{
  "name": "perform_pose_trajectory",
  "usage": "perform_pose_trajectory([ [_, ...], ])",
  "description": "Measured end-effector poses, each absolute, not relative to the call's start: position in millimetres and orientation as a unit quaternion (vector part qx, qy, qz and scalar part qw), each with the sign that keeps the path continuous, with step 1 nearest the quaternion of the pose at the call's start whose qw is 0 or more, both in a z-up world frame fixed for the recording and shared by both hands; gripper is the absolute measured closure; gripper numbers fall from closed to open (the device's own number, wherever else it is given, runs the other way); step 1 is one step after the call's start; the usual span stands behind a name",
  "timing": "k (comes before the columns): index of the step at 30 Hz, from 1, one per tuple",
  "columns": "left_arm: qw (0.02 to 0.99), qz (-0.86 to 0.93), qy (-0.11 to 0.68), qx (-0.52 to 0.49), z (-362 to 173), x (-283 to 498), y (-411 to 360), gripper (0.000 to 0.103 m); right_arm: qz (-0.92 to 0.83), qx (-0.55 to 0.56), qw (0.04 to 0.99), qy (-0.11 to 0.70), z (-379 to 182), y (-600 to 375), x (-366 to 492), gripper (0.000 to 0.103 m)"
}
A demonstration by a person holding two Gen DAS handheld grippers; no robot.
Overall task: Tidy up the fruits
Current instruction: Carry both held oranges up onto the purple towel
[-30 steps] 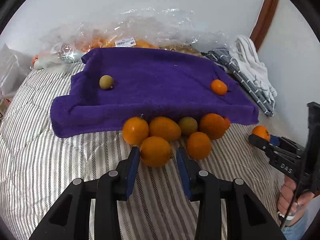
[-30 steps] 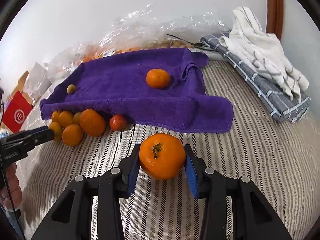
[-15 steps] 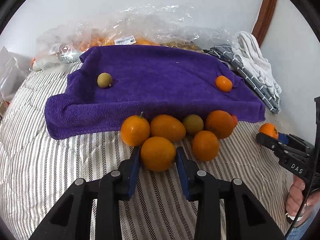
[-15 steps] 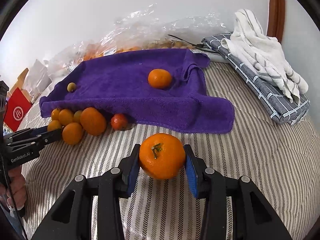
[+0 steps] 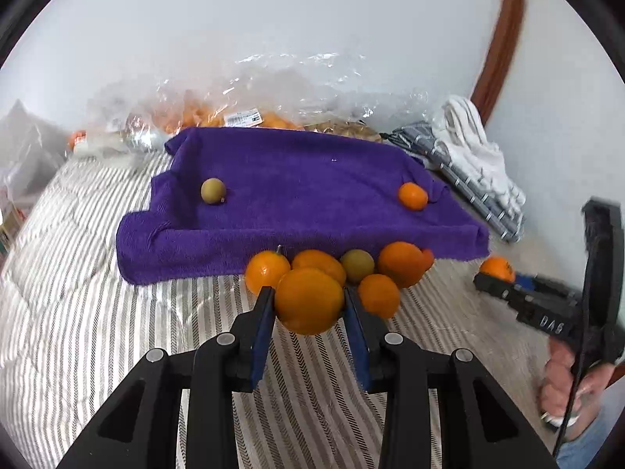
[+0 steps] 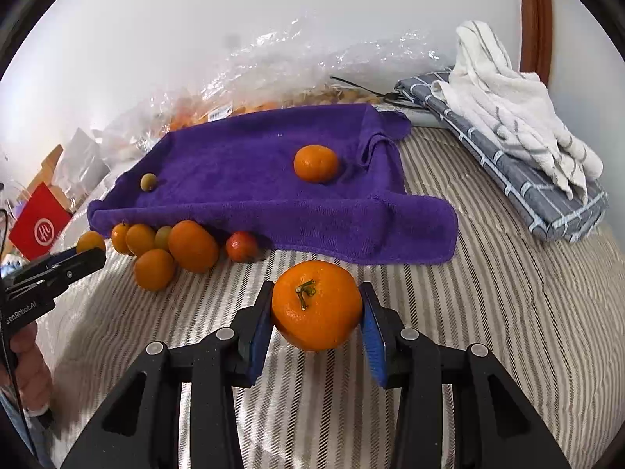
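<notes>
My left gripper [image 5: 308, 301] is shut on an orange [image 5: 308, 300] and holds it just above the striped bed, in front of a cluster of several oranges [image 5: 398, 264] and a greenish fruit [image 5: 357, 265] at the purple towel's [image 5: 297, 179] near edge. My right gripper [image 6: 316, 306] is shut on a stemmed mandarin [image 6: 316, 305]. On the towel [image 6: 250, 172] lie one mandarin [image 6: 315, 163] and one small green fruit [image 6: 149, 181]. The cluster [image 6: 191, 245] and a reddish fruit [image 6: 241, 246] lie at left in the right wrist view.
A clear plastic bag of fruit [image 5: 250, 113] lies behind the towel by the wall. Folded grey and white cloths [image 6: 508, 125] lie at the right. A red box [image 6: 39, 226] stands at far left. The striped bedcover [image 6: 508, 293] surrounds everything.
My left gripper closed on the front orange and lifted it slightly away from the cluster. My right gripper kept holding the mandarin, nearly still.
</notes>
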State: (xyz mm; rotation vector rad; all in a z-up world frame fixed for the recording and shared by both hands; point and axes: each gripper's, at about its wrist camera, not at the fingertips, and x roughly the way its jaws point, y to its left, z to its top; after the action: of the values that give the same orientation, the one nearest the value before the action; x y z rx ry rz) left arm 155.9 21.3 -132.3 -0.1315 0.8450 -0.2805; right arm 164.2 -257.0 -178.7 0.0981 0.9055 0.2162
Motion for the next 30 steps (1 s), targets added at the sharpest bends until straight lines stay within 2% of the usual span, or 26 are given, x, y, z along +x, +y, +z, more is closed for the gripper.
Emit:
perform_pose_trajectory([
  [9, 0.92, -0.123, 0.367, -0.055, -74.7, 146.0, 46.0, 0.07, 0.103, 0.022, 0.907, 0.407, -127.0, -240.5, 164.9, 0.061],
  [17, 0.936, -0.082, 0.336, -0.071, -39.2, 187.8, 63.0, 0.07, 0.115, 0.021, 0.918, 0.38, -86.8, -225.5, 205.2, 0.061],
  [23, 0.932, -0.067, 0.338, -0.113, -55.3, 230.5, 69.4, 0.07, 0.121, 0.021, 0.92, 0.373, -90.2, -215.6, 245.9, 0.061],
  [30, 0.921, -0.06, 0.36, -0.139, -107.1, 248.7, 73.5, 0.07, 0.136, 0.04, 0.896, 0.422, -143.0, -214.8, 269.1, 0.061],
])
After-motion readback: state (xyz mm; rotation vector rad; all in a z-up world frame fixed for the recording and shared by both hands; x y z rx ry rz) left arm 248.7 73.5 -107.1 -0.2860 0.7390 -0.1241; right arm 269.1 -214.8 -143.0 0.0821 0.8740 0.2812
